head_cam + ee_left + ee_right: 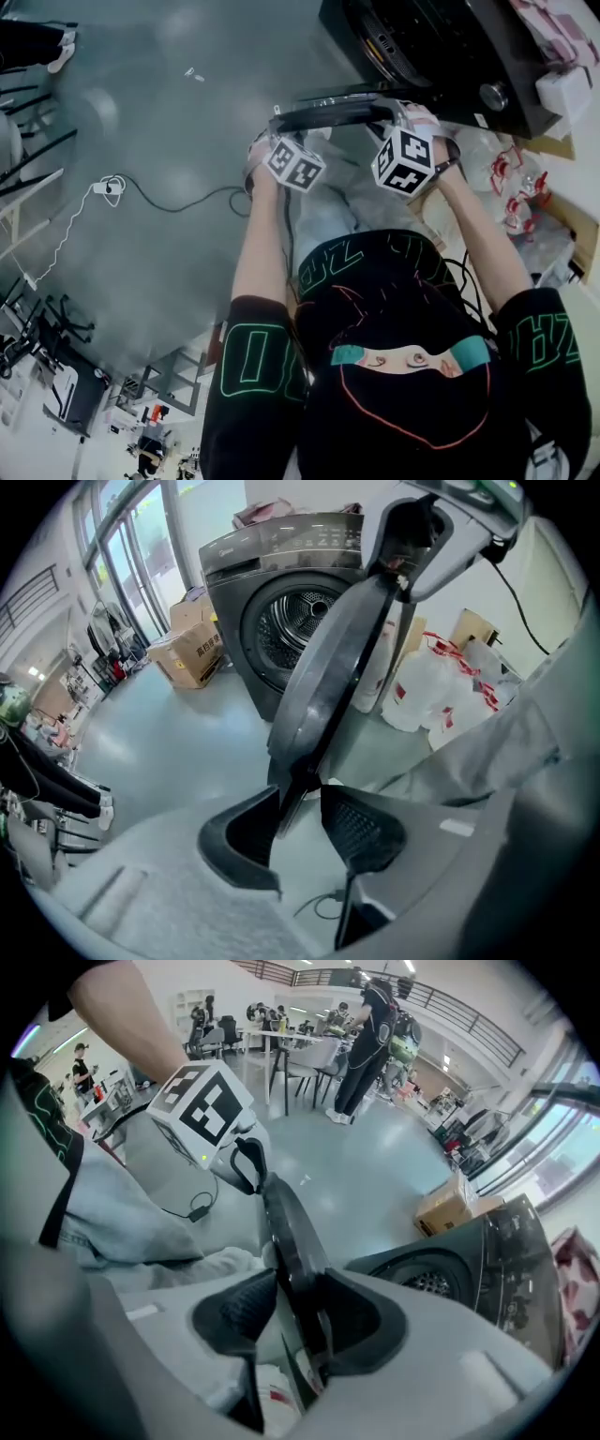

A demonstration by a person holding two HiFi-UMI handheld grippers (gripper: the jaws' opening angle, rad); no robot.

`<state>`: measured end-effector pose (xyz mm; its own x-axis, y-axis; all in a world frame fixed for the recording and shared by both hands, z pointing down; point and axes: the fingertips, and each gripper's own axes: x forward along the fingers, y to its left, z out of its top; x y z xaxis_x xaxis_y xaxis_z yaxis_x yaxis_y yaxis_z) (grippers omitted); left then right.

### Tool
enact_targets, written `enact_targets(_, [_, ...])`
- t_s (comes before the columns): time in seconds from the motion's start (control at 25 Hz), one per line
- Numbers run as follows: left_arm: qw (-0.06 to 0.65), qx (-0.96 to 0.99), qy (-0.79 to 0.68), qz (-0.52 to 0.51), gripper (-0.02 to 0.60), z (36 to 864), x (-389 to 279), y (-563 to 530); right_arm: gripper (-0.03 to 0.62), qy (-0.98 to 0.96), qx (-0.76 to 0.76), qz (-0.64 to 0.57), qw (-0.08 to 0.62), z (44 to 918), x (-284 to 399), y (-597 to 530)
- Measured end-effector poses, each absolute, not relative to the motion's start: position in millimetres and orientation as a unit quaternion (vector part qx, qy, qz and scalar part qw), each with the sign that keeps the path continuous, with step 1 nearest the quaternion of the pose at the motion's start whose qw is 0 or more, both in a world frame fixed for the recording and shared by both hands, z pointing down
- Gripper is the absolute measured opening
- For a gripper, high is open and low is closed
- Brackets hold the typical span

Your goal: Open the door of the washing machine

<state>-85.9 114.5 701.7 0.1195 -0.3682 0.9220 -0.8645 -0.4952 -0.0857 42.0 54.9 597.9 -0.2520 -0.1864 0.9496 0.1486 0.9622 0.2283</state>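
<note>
The dark round washing machine door stands swung out from the grey washing machine, edge-on below me. My left gripper sits at the door's left end and my right gripper at its right end. In the left gripper view the door's rim runs down between the jaws of the left gripper and fills the gap at the fingertips. The drum opening shows behind it. In the right gripper view the rim is clamped in my right gripper.
A cable lies on the grey floor to the left. White plastic bags sit beside the machine, cardboard boxes on its other side. People stand by tables far off. The person's legs are right under the door.
</note>
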Motion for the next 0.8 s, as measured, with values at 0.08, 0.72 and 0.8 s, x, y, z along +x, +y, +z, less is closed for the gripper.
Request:
enact_targets(0.08, [0.252, 0.701, -0.441, 0.500, 0.141, 701.9, -75.7, 137.5, 0.164, -0.775, 0.004, -0.152, 0.614, 599.3, 48.6, 69.5])
enact_targets(0.72, [0.344, 0.633, -0.541, 0.434, 0.138, 702.5, 17.6, 244.5, 0.169, -0.759, -0.107, -0.250, 0.592, 600.7, 110.7, 138.3])
enact_targets(0.8, [0.354, 0.616, -0.564, 0.420, 0.146, 702.0, 18.6, 250.3, 0.169, -0.758, -0.122, -0.270, 0.581, 601.5, 111.0, 140.4])
